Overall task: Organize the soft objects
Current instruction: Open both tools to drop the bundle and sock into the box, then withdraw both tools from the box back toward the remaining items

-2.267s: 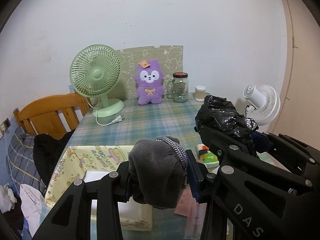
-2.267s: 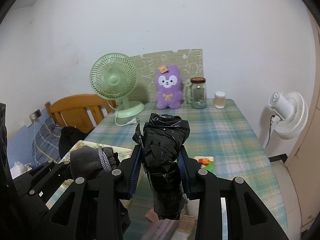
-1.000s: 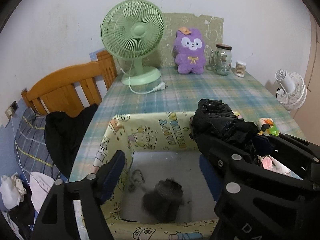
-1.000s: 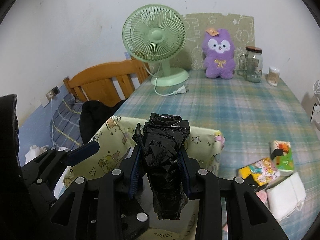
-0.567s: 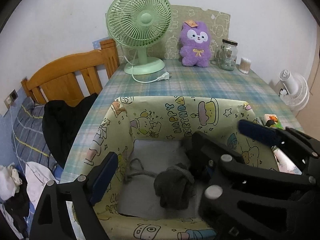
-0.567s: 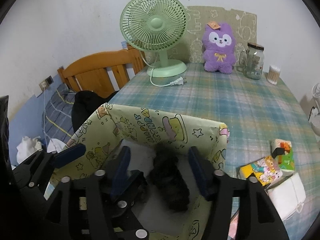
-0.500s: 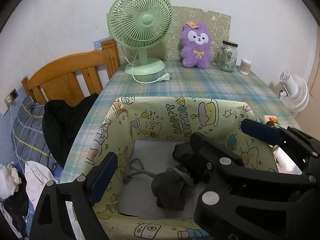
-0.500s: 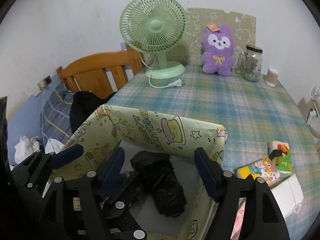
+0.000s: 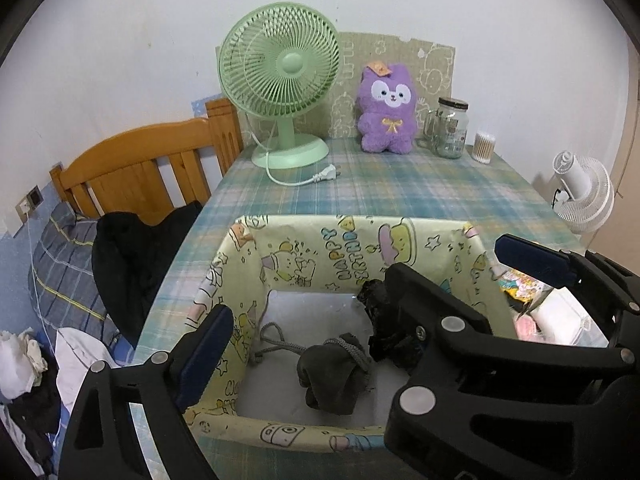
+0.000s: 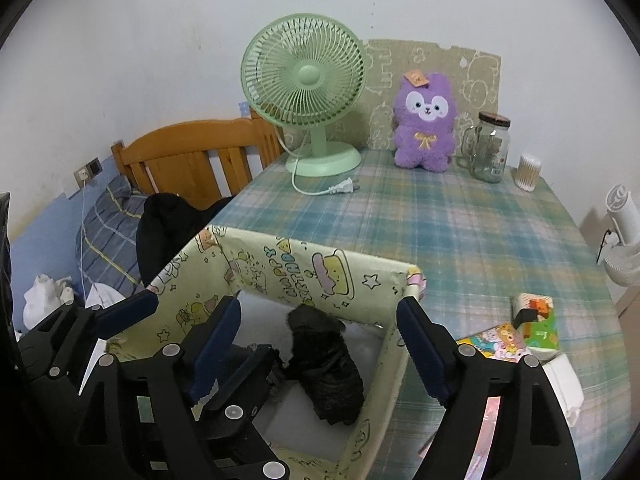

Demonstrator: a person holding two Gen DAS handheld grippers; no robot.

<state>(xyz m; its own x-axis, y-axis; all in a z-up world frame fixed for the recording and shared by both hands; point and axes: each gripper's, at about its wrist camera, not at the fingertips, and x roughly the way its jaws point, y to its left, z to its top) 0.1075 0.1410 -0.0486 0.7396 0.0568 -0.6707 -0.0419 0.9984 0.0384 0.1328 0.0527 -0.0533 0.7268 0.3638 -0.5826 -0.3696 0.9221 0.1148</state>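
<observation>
A yellow cartoon-print box (image 9: 340, 240) (image 10: 304, 264) stands at the near edge of the plaid table. Inside it lie a grey drawstring pouch (image 9: 332, 376) and a crumpled black plastic bundle (image 9: 380, 320) (image 10: 328, 368). My left gripper (image 9: 360, 340) is open and empty above the box. My right gripper (image 10: 320, 344) is also open and empty over the box, above the black bundle. The right gripper's arm crosses the left wrist view and hides part of the bundle. A purple plush toy (image 9: 386, 110) (image 10: 424, 122) sits at the back of the table.
A green desk fan (image 9: 280, 88) with a loose plug cord, a glass jar (image 9: 450, 126) and a cotton-swab tub (image 9: 484, 146) stand at the back. Small packets (image 10: 536, 326) lie right of the box. A wooden bed frame (image 9: 148, 168) and dark clothes are at left, a white fan (image 9: 584, 196) at right.
Both grippers came over the box and opened. The grey pouch dropped in first, then the black bundle. Both now lie on the box floor, and the grippers have drawn back a little.
</observation>
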